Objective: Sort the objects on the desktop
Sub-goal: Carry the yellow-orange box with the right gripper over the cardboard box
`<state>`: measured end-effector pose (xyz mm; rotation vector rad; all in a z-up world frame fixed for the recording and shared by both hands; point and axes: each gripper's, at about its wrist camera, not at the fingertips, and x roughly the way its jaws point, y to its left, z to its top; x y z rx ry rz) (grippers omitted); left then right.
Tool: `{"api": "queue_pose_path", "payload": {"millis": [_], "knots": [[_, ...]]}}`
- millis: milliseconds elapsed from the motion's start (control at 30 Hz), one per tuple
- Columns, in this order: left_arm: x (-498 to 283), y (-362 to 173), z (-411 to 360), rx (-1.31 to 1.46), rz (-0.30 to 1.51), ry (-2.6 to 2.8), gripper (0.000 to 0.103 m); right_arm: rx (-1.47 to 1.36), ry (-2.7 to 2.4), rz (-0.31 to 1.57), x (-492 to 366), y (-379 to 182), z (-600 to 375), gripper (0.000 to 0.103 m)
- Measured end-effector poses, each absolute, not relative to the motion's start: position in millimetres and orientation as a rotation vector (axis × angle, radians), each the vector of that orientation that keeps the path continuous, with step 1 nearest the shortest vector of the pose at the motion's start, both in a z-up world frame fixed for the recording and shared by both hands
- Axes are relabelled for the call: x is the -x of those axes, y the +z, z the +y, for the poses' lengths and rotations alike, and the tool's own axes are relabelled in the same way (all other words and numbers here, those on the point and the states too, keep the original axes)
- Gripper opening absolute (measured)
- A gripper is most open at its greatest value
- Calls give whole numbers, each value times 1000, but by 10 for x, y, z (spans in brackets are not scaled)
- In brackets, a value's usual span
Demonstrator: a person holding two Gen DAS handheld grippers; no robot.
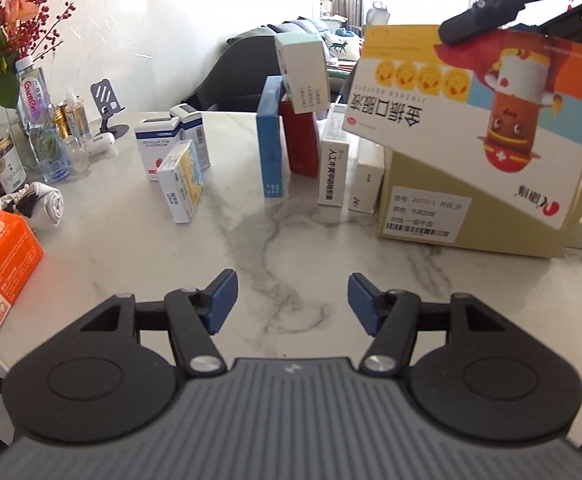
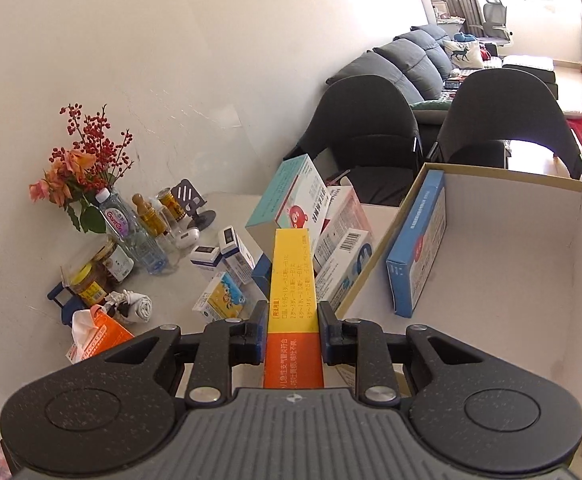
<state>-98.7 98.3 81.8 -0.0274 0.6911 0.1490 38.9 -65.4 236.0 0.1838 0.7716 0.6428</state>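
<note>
- Progress, judged fr. layout: early-ish. Only one item, a blue box (image 2: 417,248), stands inside the cardboard box (image 2: 531,216), leaning on its left wall; rest of interior looks bare.
- 2nd item underway: right gripper (image 2: 293,330) is clamped on the orange/yellow medicine box (image 2: 291,276), held in the air.
- Seen fr. left wrist cam, same medicine box (image 1: 475,120) hangs tilted above the cardboard box (image 1: 471,216), cartoon face upside down, not yet down inside.
- Left to do: several packs on the counter (image 1: 283,240). Upright row just left of the cardboard box: blue pack (image 1: 270,152), red one (image 1: 301,148), white strip box (image 1: 333,174), w/ a teal-topped box (image 1: 303,74) perched on top.
- Further left, a cluster of small white/blue boxes (image 1: 159,148) plus a yellow-print one (image 1: 181,180).
- Tissue pack (image 1: 3,264), bottles (image 1: 51,136), phone stand (image 1: 109,108) at counter edge; whether they count as sortable, can't tell.
- Box vs fingers: medicine box's narrow edge runs straight out b/w the right fingers (image 2: 257,334), pads touching both faces near its rear end; most of its length sticks out fwd.
- Left gripper (image 1: 293,302): fingers spread wide, nothing b/w them, over bare counter, well apart fr. all packs.
</note>
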Motion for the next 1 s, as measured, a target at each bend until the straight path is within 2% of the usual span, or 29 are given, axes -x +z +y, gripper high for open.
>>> {"api": "queue_pose_path", "payload": {"millis": [533,700,1000], "knots": [[866,851,1152,39,701,181,62,-270,434,678,-873,2631,-1241,27],[804,844,1133,36,706,177,62,-241,276,701,-1245,2382,-1231,27],[724,808,1186,44,725,193,62,-132,130,878,-1962,1640,-880,27]]}}
